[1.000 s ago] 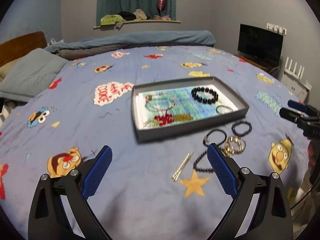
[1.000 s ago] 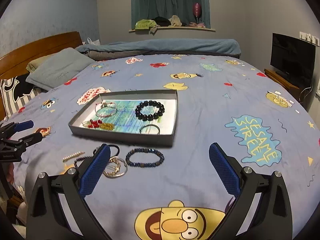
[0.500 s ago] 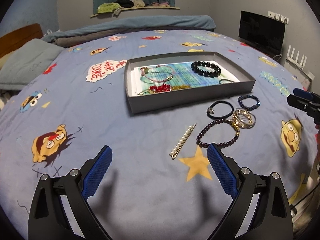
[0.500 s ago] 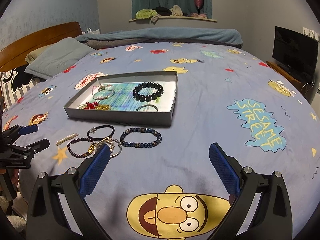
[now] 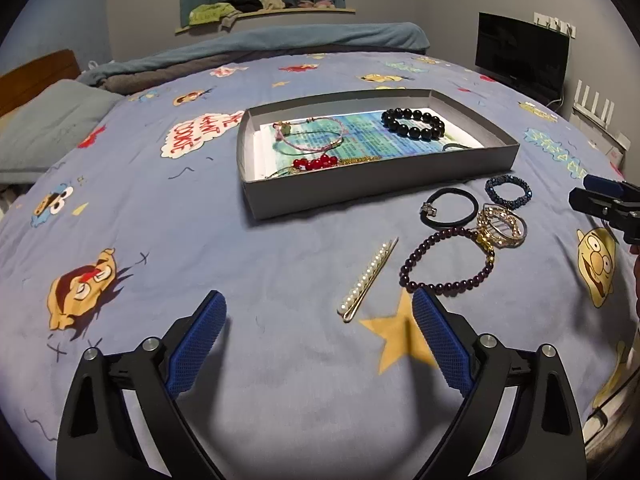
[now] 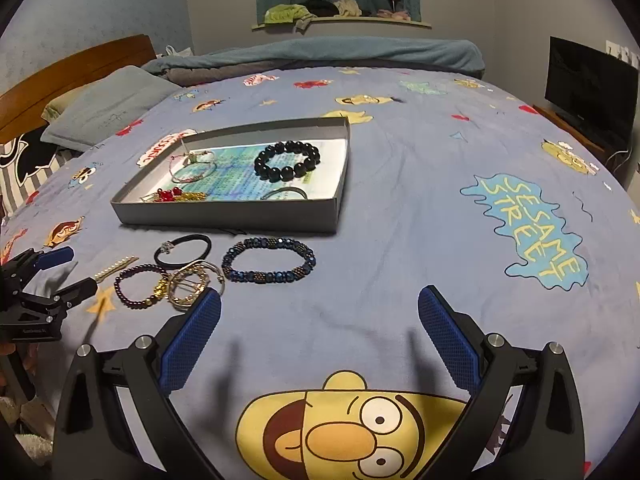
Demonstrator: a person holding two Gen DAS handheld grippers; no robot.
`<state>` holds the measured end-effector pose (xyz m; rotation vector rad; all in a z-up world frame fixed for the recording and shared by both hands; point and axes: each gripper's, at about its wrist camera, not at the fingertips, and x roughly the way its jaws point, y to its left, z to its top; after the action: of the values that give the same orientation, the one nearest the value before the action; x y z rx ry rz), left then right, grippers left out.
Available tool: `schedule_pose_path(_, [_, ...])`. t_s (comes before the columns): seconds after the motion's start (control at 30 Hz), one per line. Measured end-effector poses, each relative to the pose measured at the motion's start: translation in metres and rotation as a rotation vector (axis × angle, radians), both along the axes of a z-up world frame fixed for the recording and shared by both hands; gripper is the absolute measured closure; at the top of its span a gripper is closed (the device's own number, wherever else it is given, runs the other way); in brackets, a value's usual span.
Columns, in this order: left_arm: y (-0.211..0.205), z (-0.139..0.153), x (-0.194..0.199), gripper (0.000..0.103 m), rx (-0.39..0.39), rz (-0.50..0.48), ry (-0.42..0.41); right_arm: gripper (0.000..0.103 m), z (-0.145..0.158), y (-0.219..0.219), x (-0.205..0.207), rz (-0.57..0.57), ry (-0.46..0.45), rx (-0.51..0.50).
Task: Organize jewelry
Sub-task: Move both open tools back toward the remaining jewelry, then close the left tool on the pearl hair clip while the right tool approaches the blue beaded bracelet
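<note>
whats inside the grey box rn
The grey box holds a black bead bracelet, a pink cord bracelet, red beads and a gold chain; its near wall partly hides a dark band.

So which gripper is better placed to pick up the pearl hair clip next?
Left, probably. The left gripper is open with the pearl hair clip lying just ahead between its fingers; the right gripper faces the blue bracelet instead.

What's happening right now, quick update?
Left gripper open, right gripper open, both empty. Pearl hair clip and four bracelets outside grey cardboard tray. Nothing blocking.
</note>
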<state>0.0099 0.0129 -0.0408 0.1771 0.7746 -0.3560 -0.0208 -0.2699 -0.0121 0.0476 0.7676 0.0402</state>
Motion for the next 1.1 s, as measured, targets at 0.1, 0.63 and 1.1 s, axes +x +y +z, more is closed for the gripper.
schedule_pose_path(0.1, [0.0,-0.001,0.001,0.012,0.001,0.0,-0.019,0.005,-0.004,-0.003,0.003,-0.007,0.009,0.006])
schedule_pose_path(0.63, [-0.011,-0.009,0.0,0.048,-0.013,-0.107,-0.032,0.014,-0.013,0.002,0.022,-0.006,0.006,0.003])
schedule_pose_path(1.1, [-0.019,-0.017,0.009,0.077,-0.035,-0.171,-0.008,0.053,-0.02,0.009,0.035,0.038,0.051,0.047])
